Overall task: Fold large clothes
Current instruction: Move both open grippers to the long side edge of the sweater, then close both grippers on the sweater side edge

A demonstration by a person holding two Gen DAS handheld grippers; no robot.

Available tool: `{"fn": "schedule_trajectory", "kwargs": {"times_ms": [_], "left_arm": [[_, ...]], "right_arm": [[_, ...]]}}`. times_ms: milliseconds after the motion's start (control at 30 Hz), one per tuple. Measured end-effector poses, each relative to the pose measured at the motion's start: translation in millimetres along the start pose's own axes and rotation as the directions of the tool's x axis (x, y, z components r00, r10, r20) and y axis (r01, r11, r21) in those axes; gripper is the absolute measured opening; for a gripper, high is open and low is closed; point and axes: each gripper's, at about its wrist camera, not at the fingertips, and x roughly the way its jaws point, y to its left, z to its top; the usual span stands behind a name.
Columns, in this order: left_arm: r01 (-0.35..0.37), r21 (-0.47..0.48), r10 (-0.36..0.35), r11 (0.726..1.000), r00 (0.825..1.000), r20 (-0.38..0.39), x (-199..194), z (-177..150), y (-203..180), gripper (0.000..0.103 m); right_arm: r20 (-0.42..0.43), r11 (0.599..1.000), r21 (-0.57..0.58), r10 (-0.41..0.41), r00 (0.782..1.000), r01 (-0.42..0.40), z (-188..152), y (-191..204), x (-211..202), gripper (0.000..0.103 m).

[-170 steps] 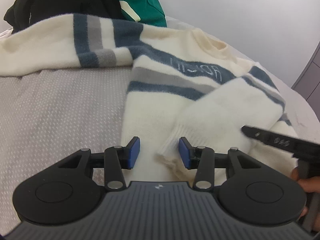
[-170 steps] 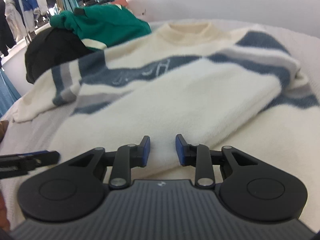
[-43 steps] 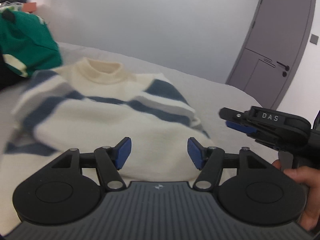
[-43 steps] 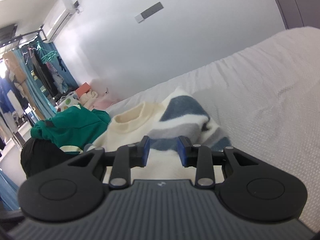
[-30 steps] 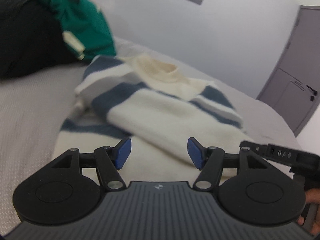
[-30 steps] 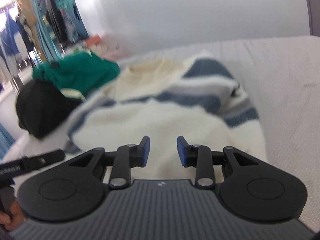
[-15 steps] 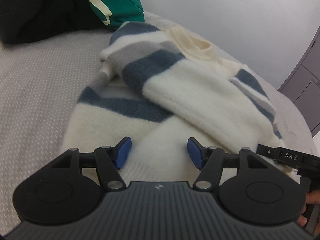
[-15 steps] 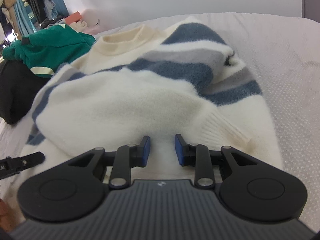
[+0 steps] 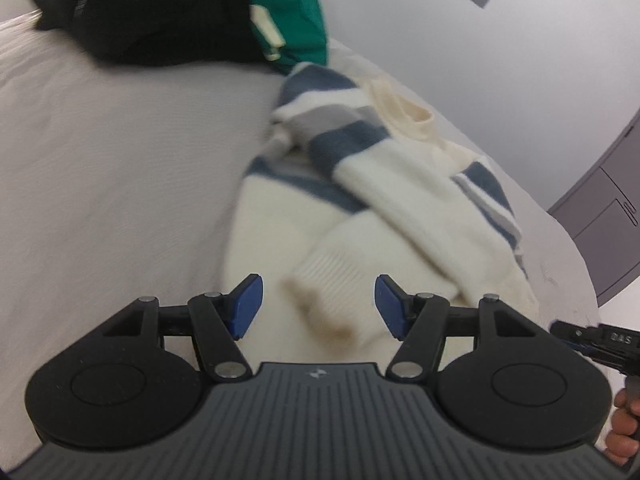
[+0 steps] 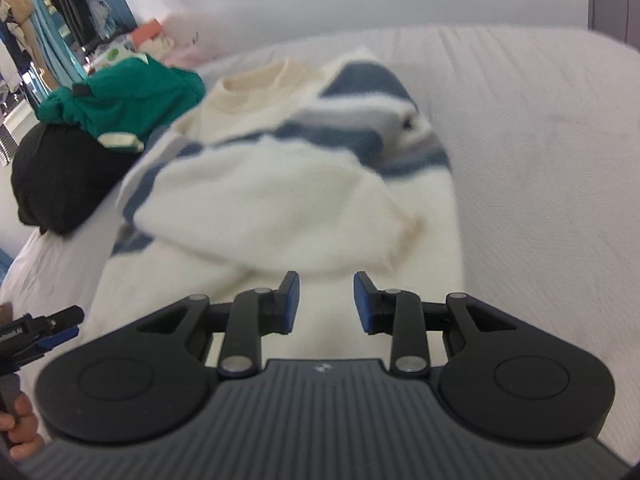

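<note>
A cream sweater with blue and grey stripes [image 9: 384, 208] lies on the grey bed with both sleeves folded in over its body; it also shows in the right wrist view [image 10: 280, 200]. A ribbed, stained cuff [image 9: 328, 292] lies at its near end. My left gripper [image 9: 316, 304] is open and empty, low over the hem, with the cuff between its pads. My right gripper [image 10: 326, 304] is open and empty just above the hem. Each gripper shows at the edge of the other's view, the right one [image 9: 592, 340] and the left one [image 10: 40, 328].
A black garment [image 9: 152, 12] and a green garment [image 9: 292, 12] are piled at the far left of the bed, beyond the sweater's collar; they also show in the right wrist view [image 10: 52, 176] [image 10: 128, 96]. Grey bedspread [image 10: 540, 160] stretches to the right. A grey door [image 9: 604, 216] stands behind.
Both sleeves have been folded in over the sweater's body since the earliest frames. Both grippers swung down from facing the wall to the sweater's hem. The right jaws have opened slightly wider.
</note>
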Motion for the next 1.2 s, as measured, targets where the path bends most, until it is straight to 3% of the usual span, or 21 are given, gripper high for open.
{"fn": "schedule_trajectory", "kwargs": {"times_ms": [67, 267, 300, 367, 433, 633, 800, 900, 1067, 1133, 1200], "left_arm": [[-0.025, -0.039, 0.024, 0.999, 1.000, -0.012, -12.2, -7.1, 8.4, 0.068], [-0.074, -0.162, 0.070, 0.984, 0.997, -0.031, -33.7, -16.9, 30.4, 0.068], [-0.075, -0.170, 0.070, 0.983, 0.997, -0.036, -35.0, -18.8, 32.8, 0.068], [-0.081, -0.199, 0.072, 0.977, 0.996, -0.054, -35.3, -22.1, 39.1, 0.068], [-0.082, -0.245, 0.066, 0.966, 0.995, -0.073, -34.4, -25.0, 48.7, 0.068], [-0.083, -0.360, 0.048, 0.929, 0.993, -0.105, -29.1, -27.7, 70.8, 0.068], [-0.083, -0.384, 0.037, 0.920, 0.991, -0.127, -23.1, -29.2, 76.8, 0.071], [-0.052, -0.389, -0.001, 0.920, 0.991, -0.136, -18.8, -29.2, 76.7, 0.072], [0.082, -0.396, -0.153, 0.915, 0.976, -0.152, -8.3, -33.5, 67.1, 0.072], [0.143, -0.368, -0.210, 0.919, 0.966, -0.149, -7.8, -34.7, 57.7, 0.073], [0.170, -0.296, -0.225, 0.940, 0.961, -0.161, -8.1, -34.6, 42.0, 0.077]], "right_arm": [[-0.073, 0.999, 0.038, 0.033, 0.997, -0.031, -6.8, -11.2, -5.6, 0.043], [-0.204, 0.994, 0.112, 0.016, 0.979, 0.007, -18.9, -31.6, -8.5, 0.045], [-0.216, 0.993, 0.112, -0.001, 0.976, 0.026, -19.4, -33.2, -7.0, 0.049], [-0.231, 0.989, 0.138, -0.029, 0.972, 0.062, -20.8, -39.3, -4.2, 0.070], [-0.234, 0.981, 0.179, -0.036, 0.972, 0.080, -22.2, -46.6, -0.2, 0.078], [-0.260, 0.943, 0.301, -0.062, 0.964, 0.142, -26.0, -68.6, 20.5, 0.078], [-0.271, 0.919, 0.367, -0.045, 0.962, 0.147, -28.1, -81.6, 31.6, 0.079], [-0.264, 0.910, 0.397, -0.012, 0.964, 0.120, -27.5, -85.1, 35.2, 0.081], [-0.239, 0.894, 0.447, 0.149, 0.960, -0.028, -28.5, -83.6, 36.9, 0.081], [-0.208, 0.887, 0.454, 0.196, 0.958, -0.083, -28.8, -81.3, 34.9, 0.081], [-0.199, 0.873, 0.467, 0.256, 0.946, -0.138, -29.7, -79.6, 36.5, 0.081]]}}
